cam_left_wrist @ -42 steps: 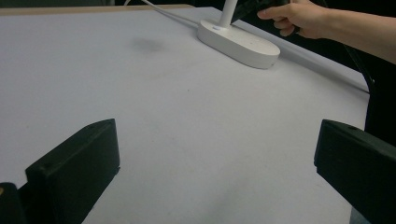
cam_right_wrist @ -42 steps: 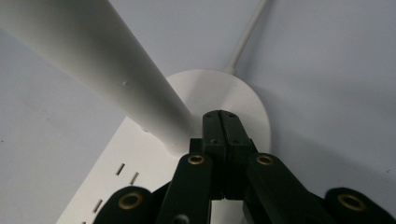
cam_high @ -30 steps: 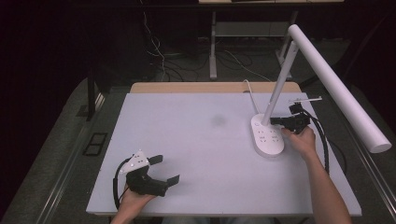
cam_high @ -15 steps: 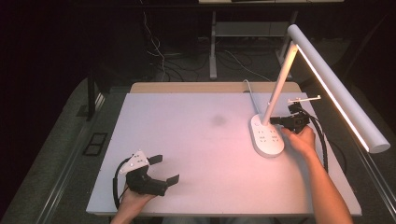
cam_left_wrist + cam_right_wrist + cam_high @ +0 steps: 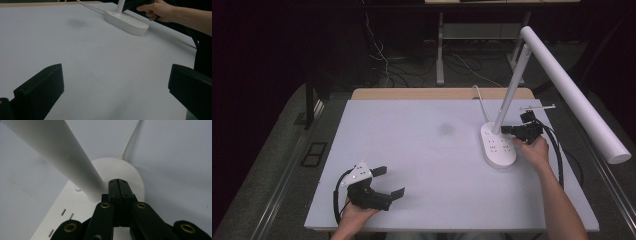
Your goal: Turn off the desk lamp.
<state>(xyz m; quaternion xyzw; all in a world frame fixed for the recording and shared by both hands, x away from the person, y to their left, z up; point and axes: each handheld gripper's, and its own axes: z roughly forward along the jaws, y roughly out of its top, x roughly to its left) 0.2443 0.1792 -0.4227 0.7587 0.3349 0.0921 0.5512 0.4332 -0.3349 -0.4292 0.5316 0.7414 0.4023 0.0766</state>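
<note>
One white desk lamp [image 5: 532, 100] stands near the right edge of the table [image 5: 422, 150], abt midway between front and back. Its oval base [image 5: 498, 146] lies flat, w/ small slot marks on top; a slim post [image 5: 511, 90] leans up from the base's far end and carries a long tube head [image 5: 574, 92] slanting out past the right edge. A white cord [image 5: 478, 100] runs from the base to the back edge. The lamp does not look lit.

Right gripper [image 5: 118, 185], held in the right hand [image 5: 532, 150], sits just beside the base on its right; jaws pressed together, nothing between them, tips at the foot of the post over the base. Touching or not: can't tell.

Left gripper [image 5: 387, 182] is near the front-left corner, held in the left hand [image 5: 354, 212], jaws wide apart over bare tabletop.

Lots of open room across the middle and left of the table; a faint grey smudge [image 5: 445, 129] marks the centre. Between base and right edge there's only a narrow strip, taken up by the hand and the gripper's cable [image 5: 558, 150].
</note>
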